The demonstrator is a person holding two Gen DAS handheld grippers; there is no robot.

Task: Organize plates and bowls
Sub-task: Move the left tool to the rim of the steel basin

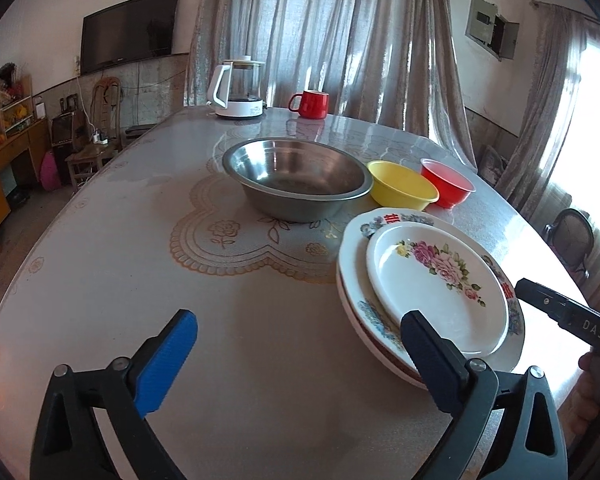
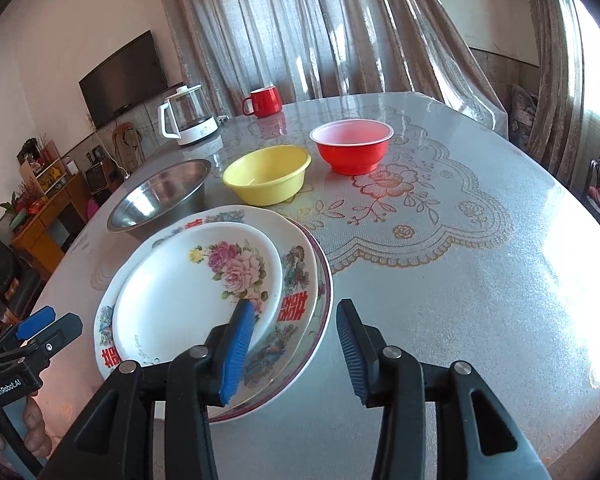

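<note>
The plates appear already gathered: a small floral plate [image 2: 188,292] lies on a larger bordered plate [image 2: 296,280], with a further rim showing beneath, near the front edge of the bench [image 2: 460,280]; the steel bowl [image 2: 160,196], yellow bowl [image 2: 266,176] and red bowl [image 2: 352,146] stand apart behind the stack, so nesting the bowls is judged the step in hand. It is best done by gripping a plastic bowl by its rim, lifting it clear before it is moved sideways, and lowering it level into the larger bowl; the thin rims are likely to flex or slip if pinched askew. The right gripper [image 2: 296,344] is held low over the stack's near edge, tilted downward, its fingers spread wide and empty, one blue pad above the floral plate; the left gripper [image 1: 300,354] hovers just left of the stack, fingers likewise wide apart, nothing held.
</note>
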